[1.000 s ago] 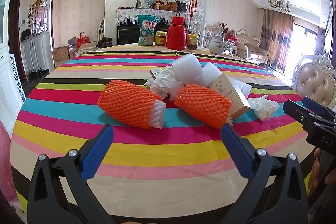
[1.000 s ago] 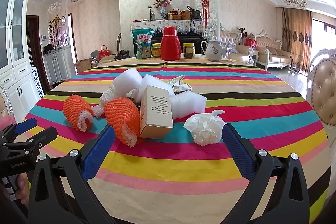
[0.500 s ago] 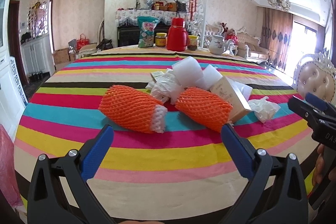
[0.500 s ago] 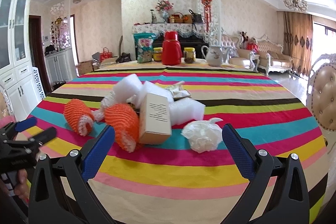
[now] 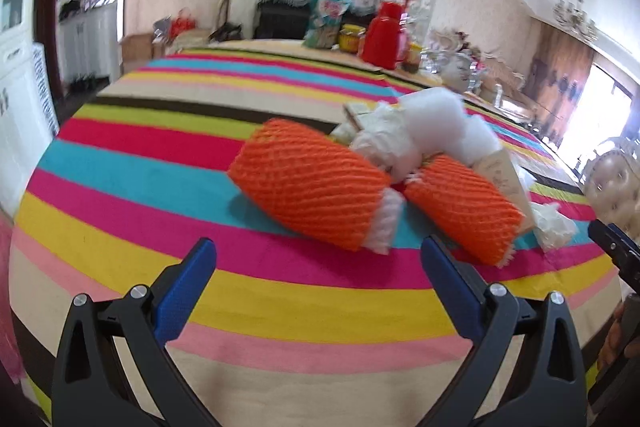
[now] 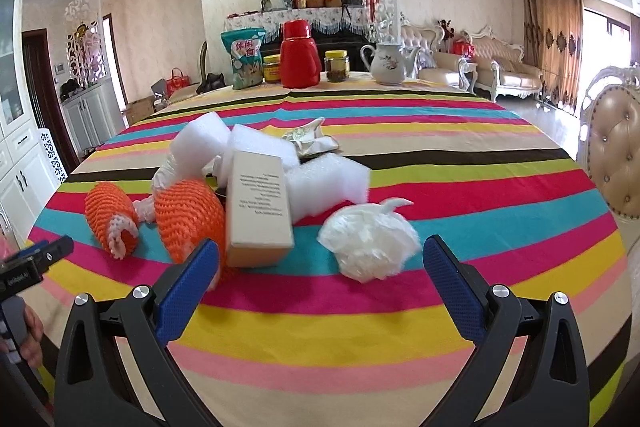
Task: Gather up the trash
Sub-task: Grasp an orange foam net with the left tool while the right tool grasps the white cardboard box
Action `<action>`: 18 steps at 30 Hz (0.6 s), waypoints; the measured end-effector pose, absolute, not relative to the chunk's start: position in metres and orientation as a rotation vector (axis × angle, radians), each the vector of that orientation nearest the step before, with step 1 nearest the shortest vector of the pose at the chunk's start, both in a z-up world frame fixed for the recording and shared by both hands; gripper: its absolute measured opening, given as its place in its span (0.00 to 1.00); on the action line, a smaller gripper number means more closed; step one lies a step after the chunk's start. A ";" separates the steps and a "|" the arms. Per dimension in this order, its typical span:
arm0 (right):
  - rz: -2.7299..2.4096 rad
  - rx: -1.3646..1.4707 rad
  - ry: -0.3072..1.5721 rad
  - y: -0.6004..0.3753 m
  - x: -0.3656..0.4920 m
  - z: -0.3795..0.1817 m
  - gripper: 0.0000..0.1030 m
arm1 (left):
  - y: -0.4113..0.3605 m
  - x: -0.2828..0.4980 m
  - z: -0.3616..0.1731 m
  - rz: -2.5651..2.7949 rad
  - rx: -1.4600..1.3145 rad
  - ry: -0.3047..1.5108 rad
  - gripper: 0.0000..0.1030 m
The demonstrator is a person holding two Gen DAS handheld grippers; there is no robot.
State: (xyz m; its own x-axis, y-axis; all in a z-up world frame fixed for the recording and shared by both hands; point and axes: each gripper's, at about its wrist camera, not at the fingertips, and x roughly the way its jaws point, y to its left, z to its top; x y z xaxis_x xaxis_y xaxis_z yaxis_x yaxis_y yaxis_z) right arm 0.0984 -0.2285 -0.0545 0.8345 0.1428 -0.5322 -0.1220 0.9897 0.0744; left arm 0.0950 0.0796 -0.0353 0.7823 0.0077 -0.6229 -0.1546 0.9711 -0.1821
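A heap of trash lies on the striped round table (image 6: pixel 440 155). It holds two orange foam nets (image 5: pixel 308 183) (image 5: pixel 464 203), white foam pieces (image 6: pixel 200 143), a beige carton (image 6: pixel 258 207) and a crumpled white bag (image 6: pixel 370 239). My left gripper (image 5: pixel 316 267) is open and empty, just short of the nearer orange net. My right gripper (image 6: pixel 320 267) is open and empty, with the carton and the white bag just ahead between its fingers. The left gripper also shows at the left edge of the right wrist view (image 6: pixel 36 259).
At the table's far edge stand a red thermos (image 6: pixel 300 55), a snack bag (image 6: pixel 246 59), two jars (image 6: pixel 336 65) and a white teapot (image 6: pixel 386 65). A padded chair (image 6: pixel 616 151) stands at the right. White cabinets (image 6: pixel 24 163) stand at the left.
My left gripper has moved forward and to the left, tilting, so the nearer orange net now looms larger ahead. My right gripper has moved closer to the carton and the white bag.
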 end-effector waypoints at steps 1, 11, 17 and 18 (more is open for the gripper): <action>0.169 0.049 0.578 -0.223 0.106 -0.054 0.93 | 0.084 0.098 -0.037 0.093 -0.246 0.673 0.96; 0.318 0.073 0.700 -0.196 0.170 -0.074 0.75 | 0.098 0.122 -0.038 0.158 -0.387 0.682 0.96; 0.401 0.052 0.759 -0.184 0.187 -0.092 0.69 | 0.096 0.144 -0.034 0.244 -0.521 0.694 0.95; 0.413 0.060 0.770 -0.184 0.188 -0.096 0.67 | 0.095 0.150 -0.034 0.248 -0.536 0.709 0.95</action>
